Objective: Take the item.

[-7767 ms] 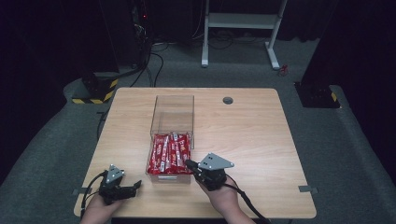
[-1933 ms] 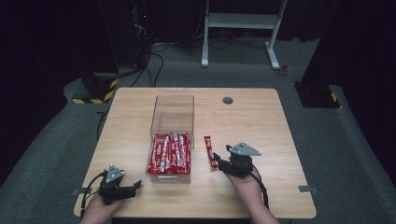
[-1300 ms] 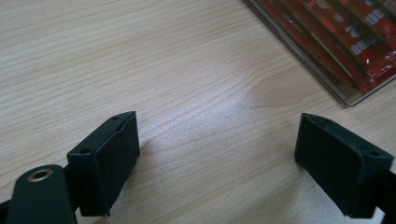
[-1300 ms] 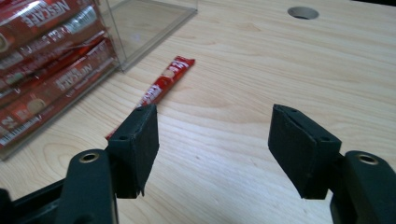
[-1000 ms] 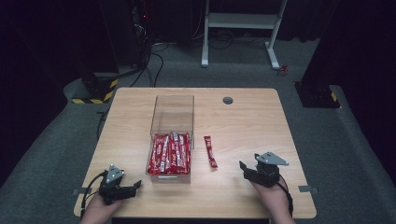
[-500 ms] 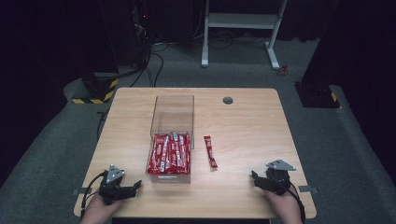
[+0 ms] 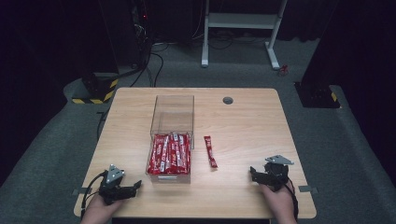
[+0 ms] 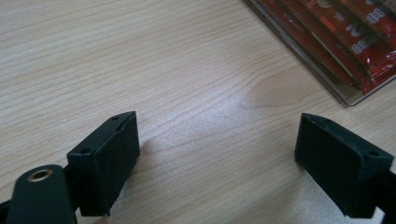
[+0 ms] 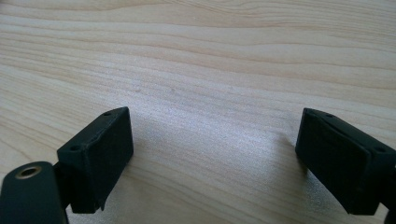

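Note:
A clear plastic box (image 7: 172, 122) stands on the wooden table (image 7: 247, 121), its near half packed with several red sachets (image 7: 170, 152). One red sachet (image 7: 210, 151) lies alone on the table just right of the box. My left gripper (image 7: 135, 185) rests open near the front left edge, and its own view shows the box's corner (image 8: 348, 93) with the sachets (image 8: 355, 37) at the upper right. My right gripper (image 7: 253, 173) sits at the front right, its jaws having just been opening; they stand wide with only bare wood (image 9: 215, 93) between them.
A round cable hole (image 7: 228, 100) is set near the table's far edge. Beyond the table stand a white desk frame (image 7: 243, 28) and dark equipment with yellow-black striped bases (image 7: 95, 91). A hand holds each gripper at the front edge.
The right gripper took one sachet out of the box, laid it on the table right of the box, then drew back to the front right corner and sank. The left gripper stayed still.

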Tool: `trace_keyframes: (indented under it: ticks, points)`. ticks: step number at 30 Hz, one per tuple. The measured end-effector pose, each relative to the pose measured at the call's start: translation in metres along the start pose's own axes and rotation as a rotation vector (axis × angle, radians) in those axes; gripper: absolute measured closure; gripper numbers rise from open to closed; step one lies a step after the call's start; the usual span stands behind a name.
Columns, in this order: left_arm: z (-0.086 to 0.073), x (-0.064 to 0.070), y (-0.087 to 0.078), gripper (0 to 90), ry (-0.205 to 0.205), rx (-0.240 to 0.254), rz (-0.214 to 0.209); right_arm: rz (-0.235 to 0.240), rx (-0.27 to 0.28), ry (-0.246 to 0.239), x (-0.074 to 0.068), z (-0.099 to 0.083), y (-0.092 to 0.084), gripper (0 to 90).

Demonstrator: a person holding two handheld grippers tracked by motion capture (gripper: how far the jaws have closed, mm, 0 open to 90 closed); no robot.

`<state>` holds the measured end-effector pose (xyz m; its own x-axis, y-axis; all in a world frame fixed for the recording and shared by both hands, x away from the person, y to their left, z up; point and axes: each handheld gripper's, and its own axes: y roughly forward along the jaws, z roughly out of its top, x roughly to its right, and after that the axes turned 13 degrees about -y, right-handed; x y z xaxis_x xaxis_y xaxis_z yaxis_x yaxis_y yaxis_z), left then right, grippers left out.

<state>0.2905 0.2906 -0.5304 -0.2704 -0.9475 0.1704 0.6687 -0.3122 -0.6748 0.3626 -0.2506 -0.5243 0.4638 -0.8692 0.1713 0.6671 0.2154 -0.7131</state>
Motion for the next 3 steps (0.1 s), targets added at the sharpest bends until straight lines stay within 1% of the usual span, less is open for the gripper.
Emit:
trace_keyframes:
  ticks: [3]
  points:
    - [0.0000, 0.0000, 0.0000, 14.3, 0.000, 0.000, 0.000, -0.008, 0.001, 0.006, -0.0009, -0.0003, -0.0002, 11.0]
